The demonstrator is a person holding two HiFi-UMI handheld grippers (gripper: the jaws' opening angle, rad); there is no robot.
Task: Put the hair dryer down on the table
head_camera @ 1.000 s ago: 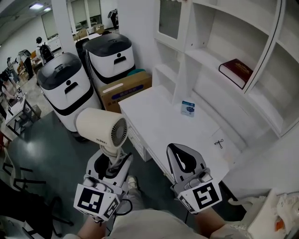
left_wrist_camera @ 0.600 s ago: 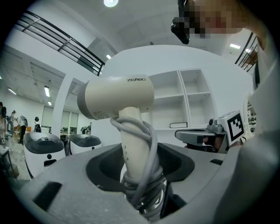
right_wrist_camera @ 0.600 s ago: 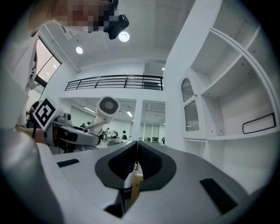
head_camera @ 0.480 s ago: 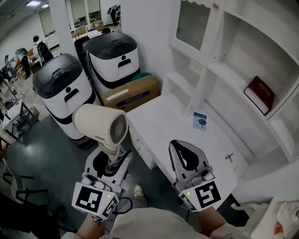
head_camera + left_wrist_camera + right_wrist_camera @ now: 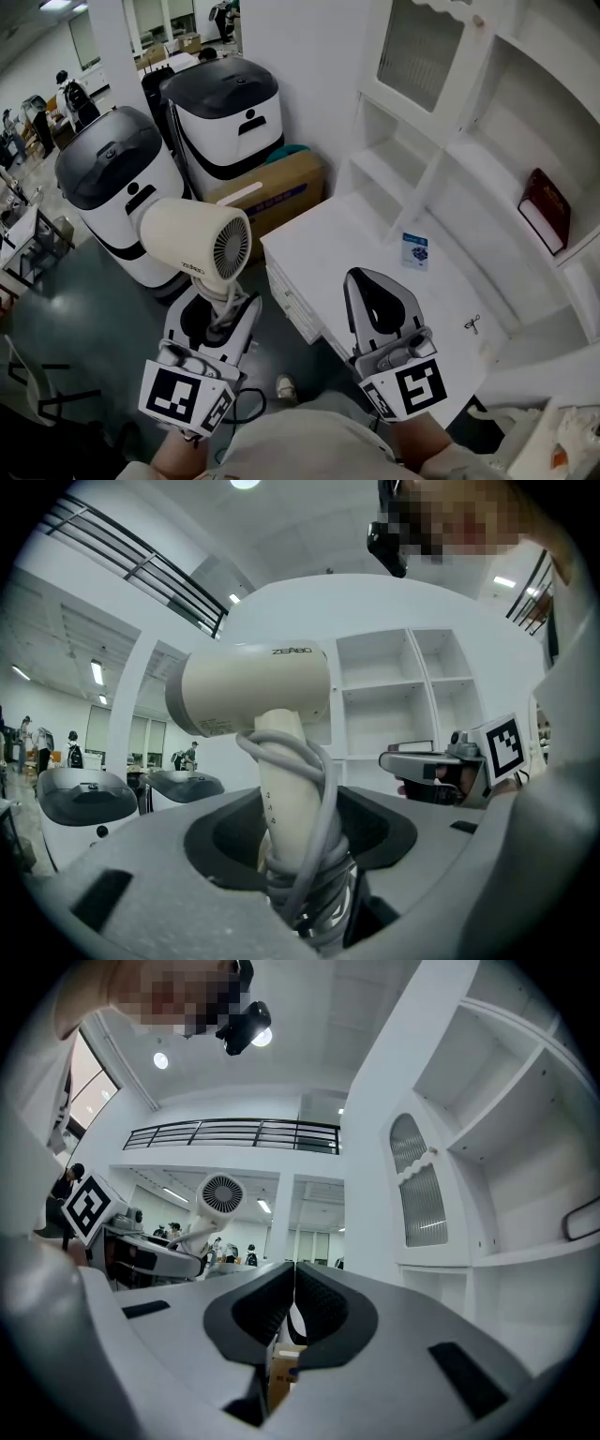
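Observation:
A cream hair dryer [image 5: 195, 238] stands upright in my left gripper [image 5: 208, 314], which is shut on its handle with the grey cord wound around it. In the left gripper view the hair dryer [image 5: 251, 697] rises from the jaws, its barrel level and its cord [image 5: 314, 846] bunched at the handle's base. The dryer hangs over the floor, left of the white table [image 5: 349, 267]. My right gripper [image 5: 380, 309] is held over the table's front edge, its jaws shut with nothing in them. In the right gripper view the right gripper [image 5: 293, 1299] points up and the hair dryer [image 5: 217, 1196] shows at left.
Two white and black machines [image 5: 122, 187] and a cardboard box [image 5: 278, 190] stand on the floor left of the table. A small blue card [image 5: 414, 250] and small scissors [image 5: 472, 324] lie on the table. White shelves [image 5: 487, 141] with a red book [image 5: 545, 208] rise behind it.
The view has swung so the table and shelves sit further right. Both grippers keep their hold and pose, and the hair dryer stays upright in the left one.

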